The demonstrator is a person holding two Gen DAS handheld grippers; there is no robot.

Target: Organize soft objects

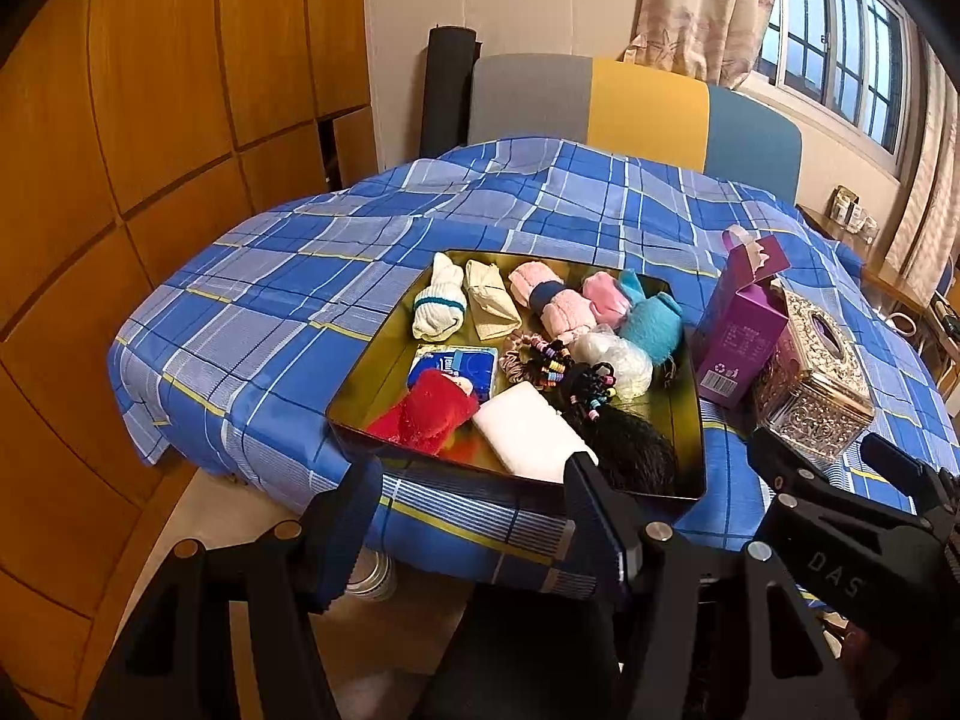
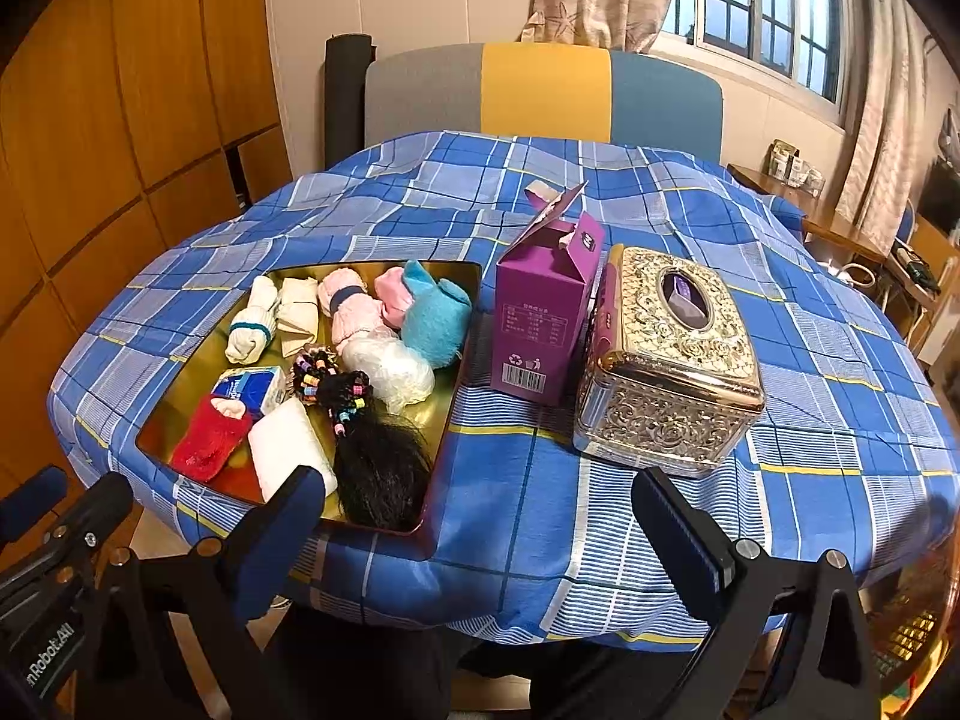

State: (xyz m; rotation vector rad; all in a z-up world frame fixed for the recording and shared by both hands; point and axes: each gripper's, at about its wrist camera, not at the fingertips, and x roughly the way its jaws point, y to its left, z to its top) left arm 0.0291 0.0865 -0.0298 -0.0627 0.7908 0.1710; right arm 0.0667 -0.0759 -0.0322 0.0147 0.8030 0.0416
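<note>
A gold metal tray (image 1: 378,378) on the blue plaid tablecloth holds several soft things. Along its back lie a white rolled sock (image 1: 441,300), a cream cloth (image 1: 492,300), a pink towel roll (image 1: 552,300) and a blue fluffy cloth (image 1: 651,324). A red fluffy cloth (image 1: 426,414), a white folded cloth (image 1: 528,429) and a black hair bundle (image 1: 624,444) lie in front. My left gripper (image 1: 474,510) hovers open at the tray's near rim, holding nothing. My right gripper (image 2: 480,534) stands open over the table's near edge, right of the tray (image 2: 198,384), with nothing between its fingers.
A purple carton (image 2: 543,324) with its flap up and an ornate gold tissue box (image 2: 666,360) stand right of the tray. A chair back (image 2: 540,90) is behind the table, a wooden wardrobe on the left, a window on the right.
</note>
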